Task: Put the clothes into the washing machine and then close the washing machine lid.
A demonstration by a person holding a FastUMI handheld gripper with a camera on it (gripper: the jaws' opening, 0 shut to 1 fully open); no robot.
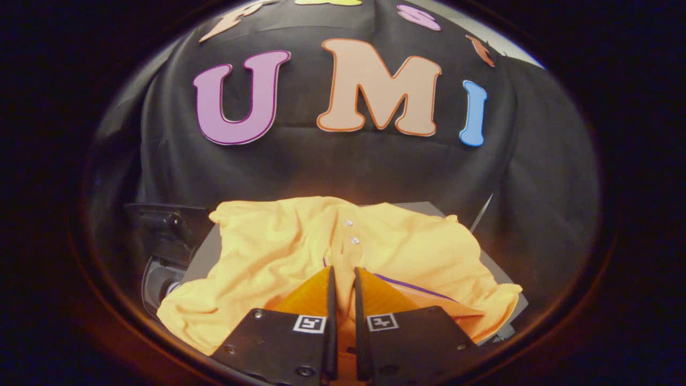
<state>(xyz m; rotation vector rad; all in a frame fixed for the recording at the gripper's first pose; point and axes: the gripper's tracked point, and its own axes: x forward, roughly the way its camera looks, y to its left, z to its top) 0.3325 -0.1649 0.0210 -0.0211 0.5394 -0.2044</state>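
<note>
Tongs (pixel 343 279) narrow, the two fingers nearly parallel with a slim gap between them; a fold of the crumpled orange-yellow polo shirt (pixel 300 252) sits in that gap near the tips, both fingers pressing on the cloth.

Shirt lies spread over a flat grey surface (pixel 206 257), covering most of it; buttoned placket with two small pale buttons (pixel 351 231) just ahead of the fingertips; a thin purple line of trim (pixel 412 287) shows beside the right finger; shirt edges droop over the near side of the surface, left and right of the tongs.

Beyond the shirt's left edge, a dark machine part with a rounded black opening (pixel 161 279), partly hidden by cloth; cannot tell whether a lid is open or closed.

Writing: no brand or label legible on the shirt; each finger base carries a small square black-and-white marker tag (pixel 310 323), a coded pattern, not readable text.

Black cloth wall (pixel 343 166) behind everything.
</note>
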